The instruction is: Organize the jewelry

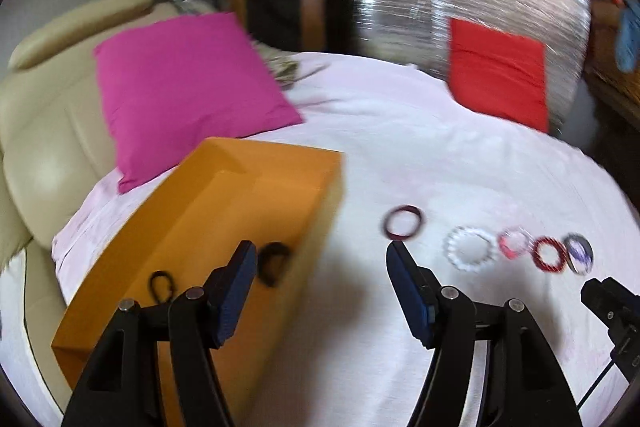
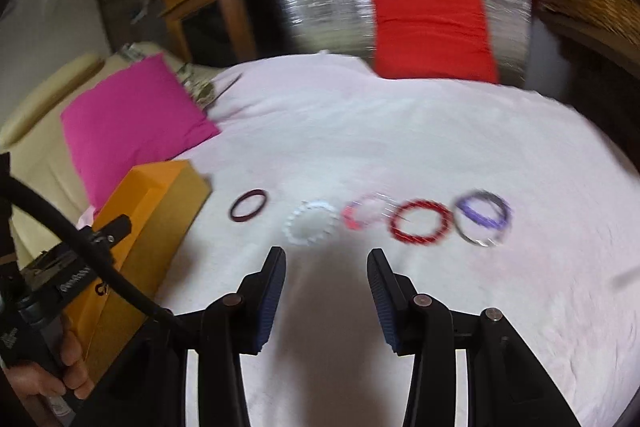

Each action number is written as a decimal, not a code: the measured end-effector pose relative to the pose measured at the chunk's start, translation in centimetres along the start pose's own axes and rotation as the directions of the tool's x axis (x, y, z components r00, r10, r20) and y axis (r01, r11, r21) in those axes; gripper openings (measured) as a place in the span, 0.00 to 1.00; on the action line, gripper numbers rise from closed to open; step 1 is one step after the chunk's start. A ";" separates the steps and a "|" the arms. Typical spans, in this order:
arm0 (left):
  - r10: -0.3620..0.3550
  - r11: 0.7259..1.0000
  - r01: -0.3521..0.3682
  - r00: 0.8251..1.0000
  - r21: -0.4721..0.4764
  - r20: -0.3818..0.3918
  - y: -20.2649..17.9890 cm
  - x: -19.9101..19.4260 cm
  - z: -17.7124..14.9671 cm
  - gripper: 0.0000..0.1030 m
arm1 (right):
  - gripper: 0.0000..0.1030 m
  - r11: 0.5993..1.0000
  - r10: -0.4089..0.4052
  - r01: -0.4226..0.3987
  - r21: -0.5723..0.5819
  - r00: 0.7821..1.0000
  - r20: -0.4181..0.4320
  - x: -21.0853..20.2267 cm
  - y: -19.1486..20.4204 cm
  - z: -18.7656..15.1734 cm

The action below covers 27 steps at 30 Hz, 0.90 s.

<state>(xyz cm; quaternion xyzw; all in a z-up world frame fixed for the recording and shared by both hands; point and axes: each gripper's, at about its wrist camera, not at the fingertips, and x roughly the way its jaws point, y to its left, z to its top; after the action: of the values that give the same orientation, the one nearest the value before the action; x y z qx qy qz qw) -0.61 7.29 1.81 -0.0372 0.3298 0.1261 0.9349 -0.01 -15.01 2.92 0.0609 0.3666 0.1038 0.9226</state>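
A row of bangles crosses the pale pink bedsheet: dark maroon bangle, white beaded bracelet, pink bracelet, red bangle and purple bangle, the last three touching or overlapping, as far as the blur lets one judge. Bare sheet lies open between the row and both tools, and beyond it up to the red cushion. The orange box walls off the left side, with the magenta pillow behind it. Between box and maroon bangle runs a clear lane. The left tool's spread fingers straddle the box's right edge.
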 end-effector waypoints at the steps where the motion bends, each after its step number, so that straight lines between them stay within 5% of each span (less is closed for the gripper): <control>1: -0.007 1.000 0.007 1.000 0.018 -0.002 -0.9 0.0 -0.1 0.66 | 0.51 1.000 -0.005 0.005 0.021 1.000 0.004 -0.2 -0.9 -0.3; 16: -0.072 0.988 0.079 0.996 0.130 -0.055 -8.3 1.0 -1.0 0.66 | 0.51 0.996 -0.054 0.057 0.074 0.998 -0.044 0.0 -8.0 -0.6; 27: -0.168 0.963 0.214 0.952 0.164 -0.257 -11.0 3.6 -2.8 0.66 | 0.51 0.974 -0.081 0.107 0.198 0.987 -0.136 3.0 -13.7 -0.3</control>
<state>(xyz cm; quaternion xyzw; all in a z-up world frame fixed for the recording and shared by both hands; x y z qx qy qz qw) 3.25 -3.03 -2.74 0.0053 0.4459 -0.0028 0.8950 3.86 -27.61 -1.87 0.1312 0.4357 0.0252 0.8901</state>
